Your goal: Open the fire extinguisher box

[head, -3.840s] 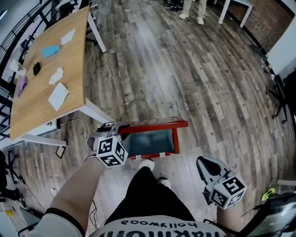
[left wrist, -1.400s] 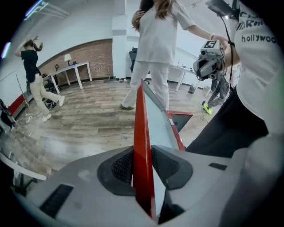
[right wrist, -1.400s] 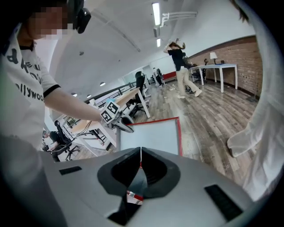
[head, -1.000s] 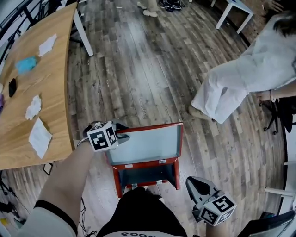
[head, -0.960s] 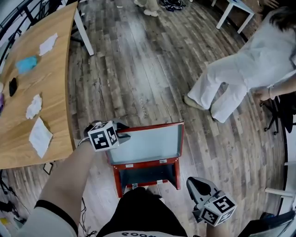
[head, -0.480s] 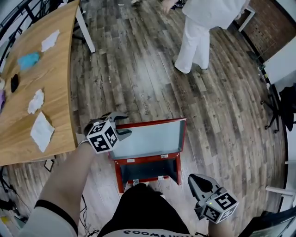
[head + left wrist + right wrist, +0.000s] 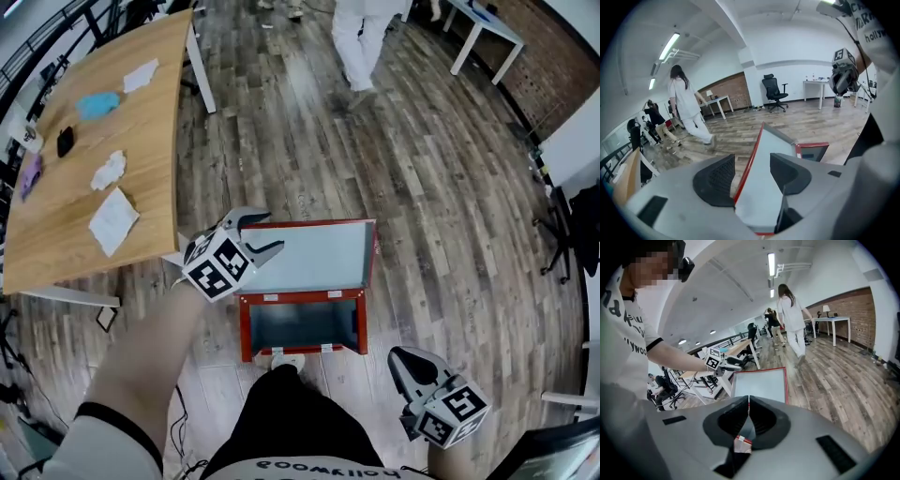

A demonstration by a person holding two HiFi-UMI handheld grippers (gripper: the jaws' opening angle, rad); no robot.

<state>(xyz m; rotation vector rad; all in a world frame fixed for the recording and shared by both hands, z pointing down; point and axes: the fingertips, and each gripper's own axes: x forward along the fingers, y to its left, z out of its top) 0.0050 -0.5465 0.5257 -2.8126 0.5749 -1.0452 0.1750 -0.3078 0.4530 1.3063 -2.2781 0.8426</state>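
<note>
Fire extinguisher box (image 7: 302, 326) sits on the wooden floor (image 7: 422, 187) at the person's feet, its lid (image 7: 309, 255) raised. The left tool (image 7: 260, 234), jaws just opened, straddles the lid's left edge without pressing. The right tool (image 7: 410, 360) is closed and empty.

wooden table (image 7: 141, 122): at left | on it: paper sheet (image 7: 113, 220), crumpled tissue (image 7: 109, 171), blue cloth (image 7: 97, 104), small black item (image 7: 65, 141) | person in white (image 7: 361, 37): far end, mid-stride | floor (image 7: 441, 187): wood planks
</note>
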